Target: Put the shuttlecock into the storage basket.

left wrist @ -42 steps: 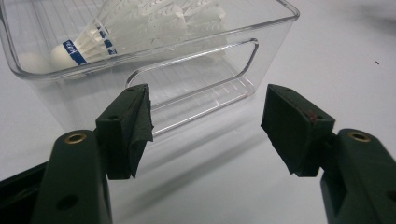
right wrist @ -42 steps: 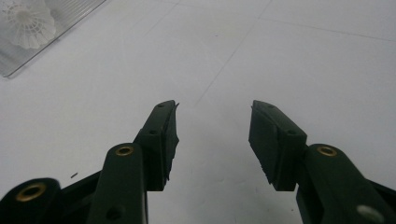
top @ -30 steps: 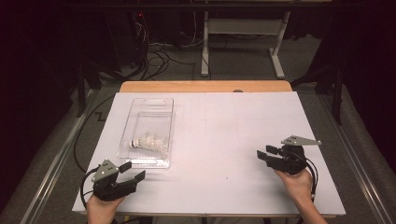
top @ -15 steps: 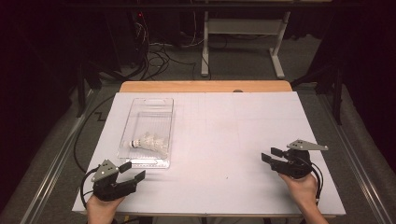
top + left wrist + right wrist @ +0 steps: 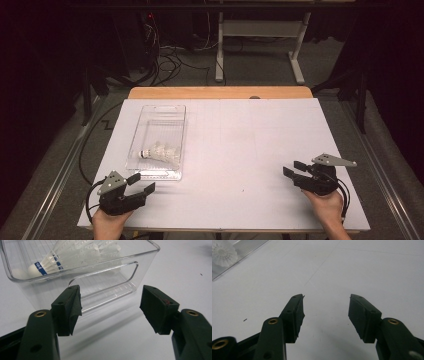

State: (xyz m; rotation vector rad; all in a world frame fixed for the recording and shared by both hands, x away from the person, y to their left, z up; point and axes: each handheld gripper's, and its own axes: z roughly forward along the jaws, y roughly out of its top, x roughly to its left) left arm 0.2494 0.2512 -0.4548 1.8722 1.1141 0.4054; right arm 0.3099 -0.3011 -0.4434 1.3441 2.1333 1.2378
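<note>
White surface (image 5: pixel 240 150), high view: a wooden strip runs along its far edge, and beyond it lie a dark room, a grey floor (image 5: pixel 260 70) with tangled cables (image 5: pixel 160 57) and the white frame of a stand (image 5: pixel 260 47). A clear plastic box (image 5: pixel 159 142) sits on the left half of the surface, its long side running away from you. Inside it, towards the near end, a white shuttlecock (image 5: pixel 160 152) lies on its side with the cork pointing left.

Your left gripper (image 5: pixel 141 183) rests at the near left corner, just in front of the box's near wall; your right gripper (image 5: pixel 295 171) is at the near right, well apart from the box, with bare surface under it.

Left gripper view: your fingers (image 5: pixel 71 308) stand wide with nothing between them, aimed at the near wall of the box (image 5: pixel 105 277) and its handle cut-out. Here the blue band on the cork of the shuttlecock (image 5: pixel 75 253) can be made out, a detail too small to tell from above.

Right gripper view: your fingers (image 5: pixel 294 315) stand wide and have just been opening, with nothing between them. A corner of the box (image 5: pixel 244 250) and the feathered skirt of the shuttlecock (image 5: pixel 223 252), seen end-on, appear far off at the upper left.
</note>
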